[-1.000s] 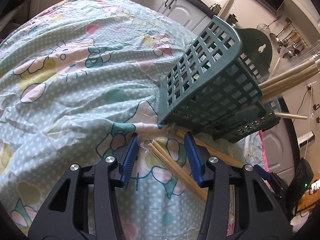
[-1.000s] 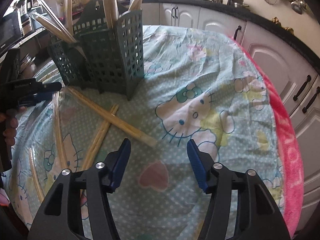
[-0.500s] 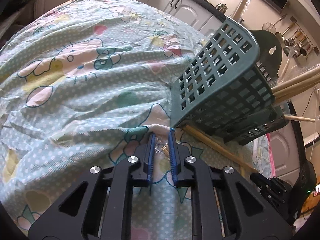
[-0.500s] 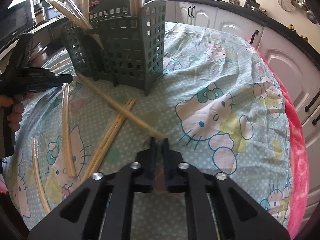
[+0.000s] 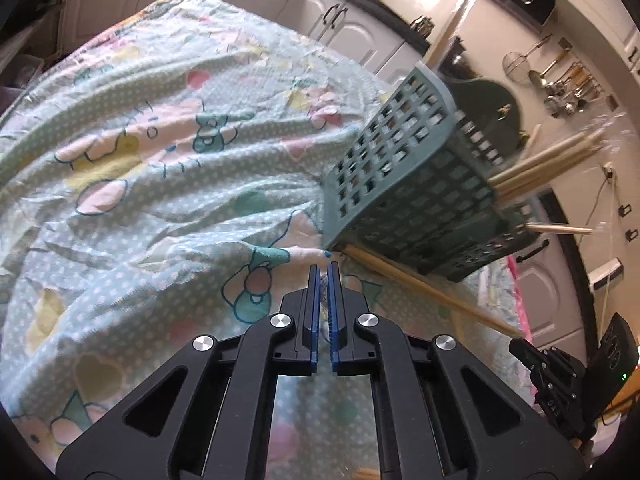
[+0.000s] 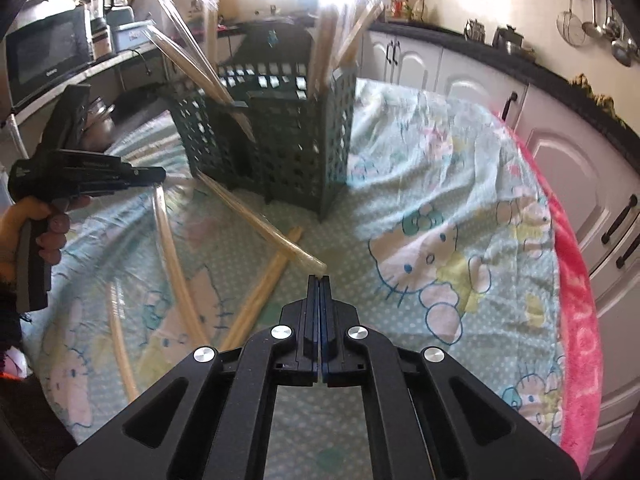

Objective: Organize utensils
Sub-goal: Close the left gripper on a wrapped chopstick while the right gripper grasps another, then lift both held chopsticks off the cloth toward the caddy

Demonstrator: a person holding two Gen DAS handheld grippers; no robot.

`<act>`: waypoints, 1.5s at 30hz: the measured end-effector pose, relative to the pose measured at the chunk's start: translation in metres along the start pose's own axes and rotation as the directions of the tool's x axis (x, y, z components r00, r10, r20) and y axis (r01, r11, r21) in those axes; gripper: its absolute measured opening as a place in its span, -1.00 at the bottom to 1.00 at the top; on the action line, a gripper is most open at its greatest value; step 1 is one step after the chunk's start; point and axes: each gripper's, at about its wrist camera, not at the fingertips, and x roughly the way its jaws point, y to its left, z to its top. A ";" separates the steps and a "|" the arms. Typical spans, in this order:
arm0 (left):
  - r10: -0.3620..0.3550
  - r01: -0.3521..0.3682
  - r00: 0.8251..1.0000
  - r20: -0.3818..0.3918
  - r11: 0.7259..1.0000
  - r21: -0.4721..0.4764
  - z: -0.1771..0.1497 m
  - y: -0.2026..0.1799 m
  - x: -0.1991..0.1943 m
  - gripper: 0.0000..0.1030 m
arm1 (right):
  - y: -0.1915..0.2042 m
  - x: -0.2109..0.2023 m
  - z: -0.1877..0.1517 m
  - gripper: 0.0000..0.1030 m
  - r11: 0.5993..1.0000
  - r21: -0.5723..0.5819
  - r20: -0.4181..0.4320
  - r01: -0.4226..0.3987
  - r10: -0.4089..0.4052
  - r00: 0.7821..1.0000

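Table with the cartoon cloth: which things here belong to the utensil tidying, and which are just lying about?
Part of the job:
green holder
chopsticks standing in it
loose chopsticks on the cloth
wrapped pair, its end pinched by the right gripper
left gripper, shut

Just lying about:
tablecloth
microwave
hanging ladles
pink blanket

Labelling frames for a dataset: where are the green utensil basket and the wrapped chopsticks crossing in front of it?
green utensil basket (image 6: 296, 148): right wrist view, front lattice wall.
wrapped chopsticks (image 6: 264, 224): right wrist view, mid-length of the pair.
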 end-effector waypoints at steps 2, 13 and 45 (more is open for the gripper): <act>-0.018 0.018 1.000 0.023 1.000 0.003 -0.001 -0.003 -0.012 -0.98 | 0.008 -0.011 0.004 -0.98 1.000 -0.021 0.025 -0.005 0.006 1.000; -0.098 0.094 0.987 0.125 0.995 0.040 -0.003 -0.022 -0.069 -0.99 | 0.053 -0.053 0.035 -0.99 0.994 -0.106 0.142 -0.040 0.055 0.988; -0.253 0.202 0.940 0.227 0.953 0.227 0.040 -0.102 -0.141 -1.00 | 0.091 -0.107 0.109 -0.99 0.981 -0.187 0.297 -0.043 0.098 0.950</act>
